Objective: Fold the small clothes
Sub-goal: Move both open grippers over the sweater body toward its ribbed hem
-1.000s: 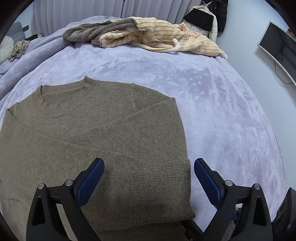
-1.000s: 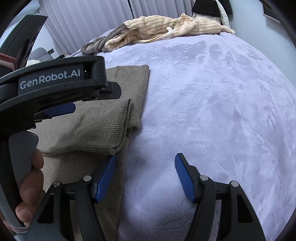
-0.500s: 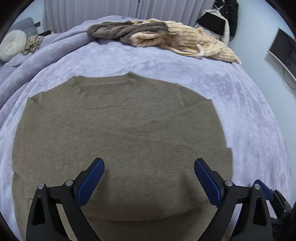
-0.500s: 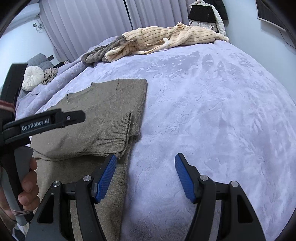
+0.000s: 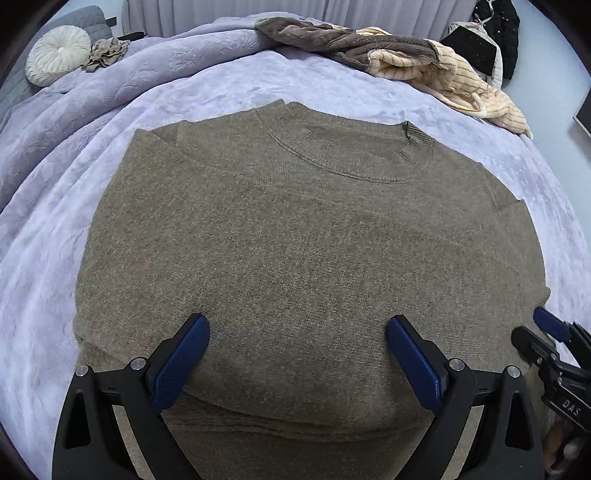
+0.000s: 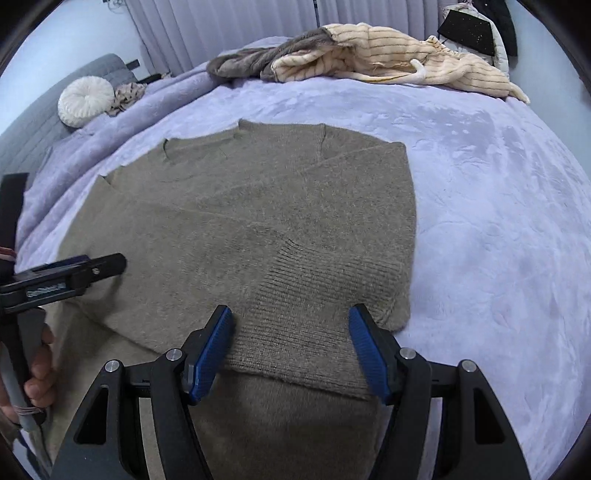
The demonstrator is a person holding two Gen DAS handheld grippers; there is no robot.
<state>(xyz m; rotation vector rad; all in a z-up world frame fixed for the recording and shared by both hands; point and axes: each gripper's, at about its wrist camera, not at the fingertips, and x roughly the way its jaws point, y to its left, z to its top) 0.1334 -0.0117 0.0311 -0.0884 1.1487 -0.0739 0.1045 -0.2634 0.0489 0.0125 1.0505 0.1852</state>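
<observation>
Both sets of jaws stand spread with nothing pinched: the left gripper (image 5: 298, 354) hangs over the lower body of the brown sweater (image 5: 310, 258), and the right gripper (image 6: 290, 350) hangs over a ribbed cuff (image 6: 325, 291) where a sleeve is folded across the front.

Whether the blue pads touch the knit cannot be told from either view. The sweater's hem runs below both frames and is cut off behind the gripper frames. From the left wrist view only a blue pad tip and a black frame edge of the right gripper show at the right border. From the right wrist view the left gripper (image 6: 74, 273) shows side-on at the left edge, its jaws hidden, with part of the hand (image 6: 37, 365) around its handle.

That sweater lies flat, neck away from the cameras, on a bed under a lilac plush blanket (image 6: 498, 221). Pleated curtains (image 6: 221, 33) close the far wall. At the far side of the bed lies a heap of clothes: a cream striped garment (image 6: 388, 51) and a grey-brown one (image 6: 258, 59). Dark clothing (image 5: 495, 40) hangs at the far right corner. A round white cushion (image 6: 86, 101) rests against a grey headboard (image 6: 33, 125), with a small crumpled cloth (image 6: 127, 96) just beside it.
</observation>
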